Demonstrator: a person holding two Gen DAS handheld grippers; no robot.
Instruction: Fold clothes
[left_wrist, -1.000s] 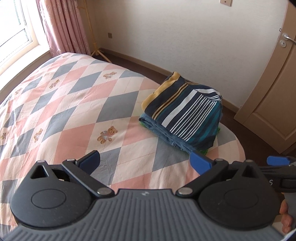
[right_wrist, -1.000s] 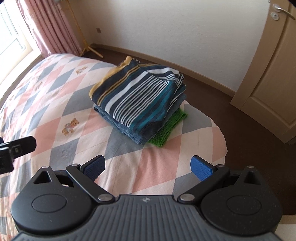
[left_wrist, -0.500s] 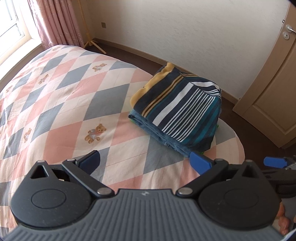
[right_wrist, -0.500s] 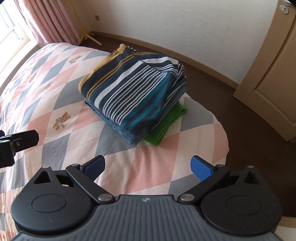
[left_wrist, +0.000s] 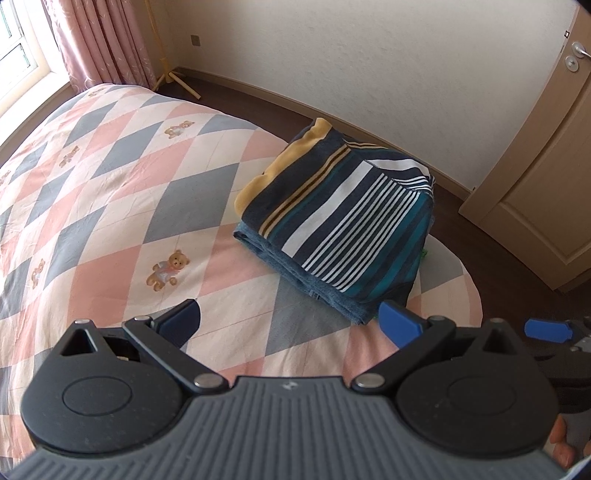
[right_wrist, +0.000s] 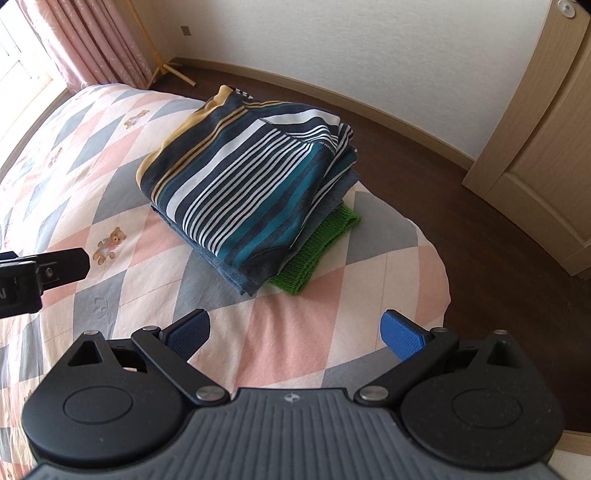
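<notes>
Stack of folded clothes ahead of both claws: dark striped folded shirt (right_wrist: 251, 184) on top, blue denim folded garment (right_wrist: 221, 269) beneath, green knitted garment (right_wrist: 317, 243) at the bottom, poking out toward the bed's rounded corner. Left gripper (left_wrist: 291, 325) released, jaws wide, holding nothing, just short of the stack's near edge. Right gripper (right_wrist: 295, 332) likewise spread and unloaded over bare pink-and-grey diamond-patterned quilt (right_wrist: 280, 325). Open quilt off to the left.
</notes>
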